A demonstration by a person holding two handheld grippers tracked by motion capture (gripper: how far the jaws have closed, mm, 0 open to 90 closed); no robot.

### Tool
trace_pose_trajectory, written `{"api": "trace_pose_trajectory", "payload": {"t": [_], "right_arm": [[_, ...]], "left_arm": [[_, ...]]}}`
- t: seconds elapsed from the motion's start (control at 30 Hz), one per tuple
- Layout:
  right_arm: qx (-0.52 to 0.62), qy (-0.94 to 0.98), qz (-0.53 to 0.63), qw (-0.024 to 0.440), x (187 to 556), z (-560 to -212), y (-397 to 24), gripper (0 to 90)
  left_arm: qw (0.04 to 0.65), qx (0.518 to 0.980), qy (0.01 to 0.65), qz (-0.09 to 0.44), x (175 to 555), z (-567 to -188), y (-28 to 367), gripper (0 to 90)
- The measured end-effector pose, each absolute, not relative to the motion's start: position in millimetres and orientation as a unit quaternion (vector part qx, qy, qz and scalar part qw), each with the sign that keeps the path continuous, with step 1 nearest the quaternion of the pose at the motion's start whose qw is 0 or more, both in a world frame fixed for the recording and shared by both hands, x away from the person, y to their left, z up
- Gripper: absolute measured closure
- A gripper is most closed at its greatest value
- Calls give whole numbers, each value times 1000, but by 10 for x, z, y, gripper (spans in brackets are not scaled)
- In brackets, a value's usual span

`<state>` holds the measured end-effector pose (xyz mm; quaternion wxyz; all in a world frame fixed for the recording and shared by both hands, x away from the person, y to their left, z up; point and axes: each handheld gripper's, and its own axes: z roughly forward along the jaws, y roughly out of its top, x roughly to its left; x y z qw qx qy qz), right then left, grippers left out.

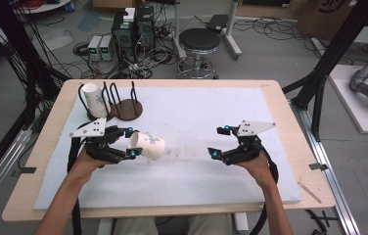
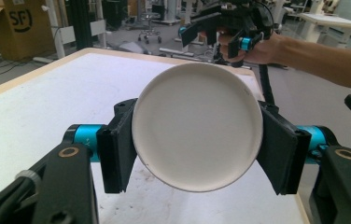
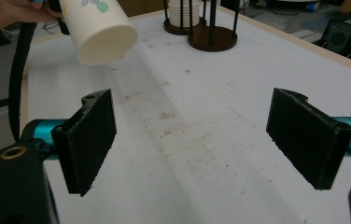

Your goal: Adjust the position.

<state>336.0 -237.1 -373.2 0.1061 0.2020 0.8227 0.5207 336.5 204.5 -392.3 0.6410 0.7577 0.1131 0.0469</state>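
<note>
The paper cup (image 1: 146, 145) is in my left gripper (image 1: 129, 142), left of centre in the high view, lying on its side in the air above the white table mat (image 1: 196, 122), its base pointing toward the middle of the frame. In the left gripper view the cup's round white base (image 2: 197, 127) sits dead centre, and my two black jaws press on it from either side, clamped on its wall. There's a floral print on the cup's side, which I catch at the upper left of the right gripper view (image 3: 100, 29).

My right gripper (image 1: 219, 142) sits right of centre in the high view, well apart from the cup, jaws spread wide with nothing between them, just bare stained mat below.

Up in the upper left of the high view stands the dark wooden cup rack (image 1: 123, 105) with its wire loops, and a second paper cup (image 1: 94, 99) sits upside down on it. Beyond the table's far edge, a black stool (image 1: 199, 41) stands on the floor.
</note>
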Motion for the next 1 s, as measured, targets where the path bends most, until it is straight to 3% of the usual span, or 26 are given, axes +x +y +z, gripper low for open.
{"api": "trace_pose_trajectory", "payload": {"t": [0.3,0.4,0.5,1.0], "right_arm": [[159,836,520,80,3444,-3588,-2211,175],[146,838,523,52,3466,-3555,-2135,175],[130,845,516,58,3522,-3519,-2019,175],[55,858,512,3,3598,-3451,-1482,173]], "left_arm": [[649,751,111,39,3377,-3925,2019,361],[655,747,109,35,3378,-3915,1990,361],[657,746,103,32,3384,-3901,1923,361],[655,751,83,17,3422,-3832,1593,361]]}}
